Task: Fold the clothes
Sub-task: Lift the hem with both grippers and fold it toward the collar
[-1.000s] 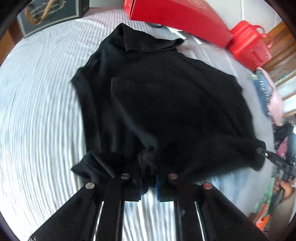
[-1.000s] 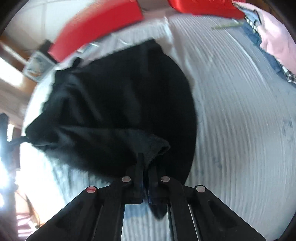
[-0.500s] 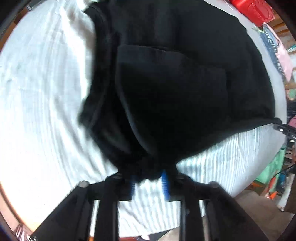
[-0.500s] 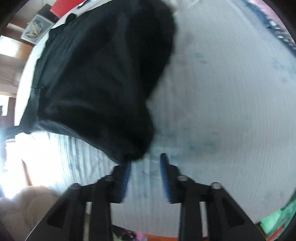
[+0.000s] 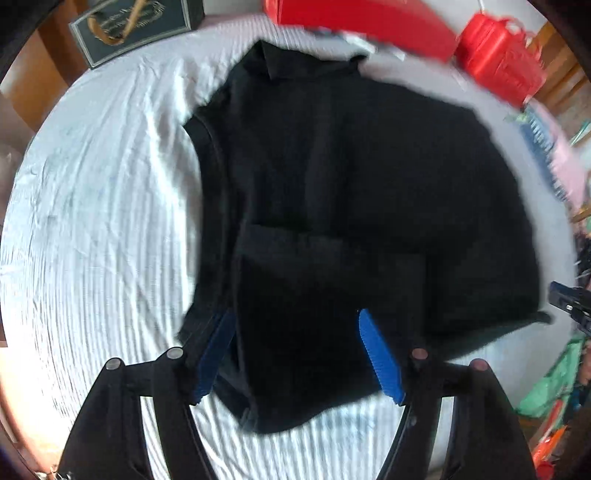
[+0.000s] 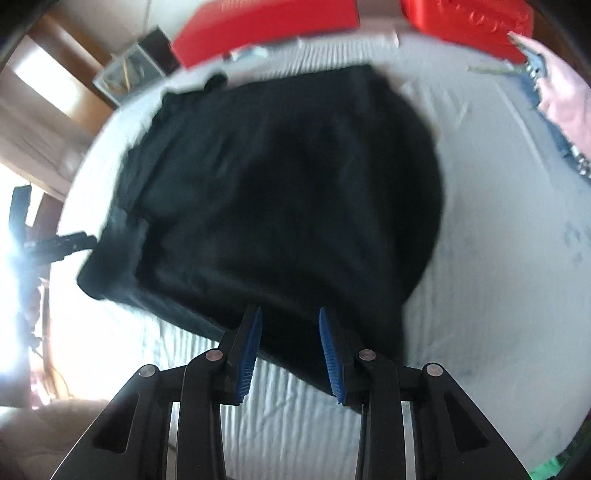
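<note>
A black collared shirt [image 5: 362, 192] lies on the white striped bed sheet [image 5: 96, 221], its lower part folded up over the body. My left gripper [image 5: 295, 321] is open wide above the shirt's near folded edge, holding nothing. In the right wrist view the same shirt [image 6: 280, 192] fills the middle. My right gripper [image 6: 290, 314] is open over its near edge, empty. The other gripper [image 5: 570, 302] shows at the right edge of the left wrist view.
A red box [image 5: 354, 22] and a red bag [image 5: 502, 62] stand at the far side of the bed. A dark framed box [image 5: 136, 26] sits far left. Pink and blue clothes [image 5: 554, 158] lie at the right. A wooden frame [image 6: 40, 122] lies left.
Both grippers were shut on the shirt's hem one second ago. They carried it up over the body, opened and let go. Now both have drawn back, open.
</note>
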Demonstrator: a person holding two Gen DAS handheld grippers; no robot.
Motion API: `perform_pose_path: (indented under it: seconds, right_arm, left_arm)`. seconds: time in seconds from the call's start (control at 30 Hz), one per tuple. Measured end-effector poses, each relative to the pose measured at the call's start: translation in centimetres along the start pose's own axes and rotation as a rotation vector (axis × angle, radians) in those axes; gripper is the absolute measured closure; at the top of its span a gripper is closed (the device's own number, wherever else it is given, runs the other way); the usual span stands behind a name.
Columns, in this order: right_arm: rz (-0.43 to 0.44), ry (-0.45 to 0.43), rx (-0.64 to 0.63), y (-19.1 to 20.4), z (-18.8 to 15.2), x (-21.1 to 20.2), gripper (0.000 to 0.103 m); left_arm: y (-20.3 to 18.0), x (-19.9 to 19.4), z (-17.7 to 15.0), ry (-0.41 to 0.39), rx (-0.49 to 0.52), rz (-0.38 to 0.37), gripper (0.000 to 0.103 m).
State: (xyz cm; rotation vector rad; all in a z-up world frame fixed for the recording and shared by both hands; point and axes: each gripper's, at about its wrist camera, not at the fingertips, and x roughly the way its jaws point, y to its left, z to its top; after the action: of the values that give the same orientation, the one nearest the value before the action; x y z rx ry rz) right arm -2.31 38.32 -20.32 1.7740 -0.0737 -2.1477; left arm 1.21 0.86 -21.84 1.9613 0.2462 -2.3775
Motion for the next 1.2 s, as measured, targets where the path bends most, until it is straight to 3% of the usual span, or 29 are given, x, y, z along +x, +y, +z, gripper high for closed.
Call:
perform_pose_path:
  seconds: [0.1, 0.13, 0.2, 0.3, 0.33, 0.4, 0.57, 0.6, 0.63, 0.73, 0.87, 1.0, 1.1, 1.2]
  right_arm:
    - [-0.04, 0.064, 0.034, 0.3, -1.3, 2.7, 0.071]
    - [-0.055, 0.082, 0.051, 0.3, -1.9, 3.4, 0.071]
    - [-0.065, 0.053, 0.076, 0.1, -2.5, 3.4, 0.071]
    - [-0.029, 0.002, 0.164, -0.8, -3.4, 3.1, 0.067]
    - [-0.006, -0.025, 0.192, -1.1, -3.8, 3.0, 0.065]
    - [0.03, -0.05, 0.223, -1.8, -4.3, 2.8, 0.064]
    - [0.128, -0.05, 0.304, -3.4, -4.5, 2.8, 0.065]
    - [0.113, -0.037, 0.32, -3.4, -4.4, 2.7, 0.07]
    - [0.095, -0.024, 0.337, -3.5, -4.2, 2.6, 0.076]
    - [0.005, -0.127, 0.348, -4.2, -2.4, -0.3, 0.077]
    - [-0.084, -0.183, 0.366, -6.3, 1.7, -2.2, 0.077]
    - [-0.045, -0.188, 0.317, -5.8, 7.3, -1.7, 0.071]
    - [-0.026, -0.187, 0.298, -4.9, 11.4, -0.7, 0.068]
    - [-0.014, -0.175, 0.292, -5.0, 15.4, 0.2, 0.068]
  left_arm:
    - [-0.2, 2.6, -0.7, 0.059, 0.013, 0.013, 0.034]
    - [-0.4, 2.7, -0.8, 0.046, 0.024, 0.021, 0.033]
    - [-0.7, 2.8, -1.0, 0.04, 0.034, 0.027, 0.029]
    - [-1.0, 3.3, -1.3, 0.023, 0.036, -0.026, 0.003]
    - [-1.3, 3.5, -1.4, 0.02, 0.041, -0.015, 0.0]
    - [-1.9, 3.9, -1.6, 0.014, 0.05, 0.023, 0.0]
    - [-1.8, 4.1, -1.0, 0.054, 0.042, 0.018, 0.0]
    - [-1.6, 3.9, -0.9, 0.063, 0.036, 0.016, 0.006]
    - [-1.4, 3.6, -0.7, 0.067, 0.028, 0.016, 0.018]
    - [-0.4, 1.4, 0.5, 0.023, 0.02, 0.001, 0.022]
    - [1.4, -0.8, 5.6, -0.062, 0.016, -0.016, 0.022]
    - [3.6, -1.2, 13.6, -0.114, -0.002, -0.007, 0.021]
    - [4.5, 0.2, 19.0, -0.092, -0.027, -0.041, 0.011]
    - [5.0, 2.0, 23.0, -0.069, -0.047, -0.043, 0.009]
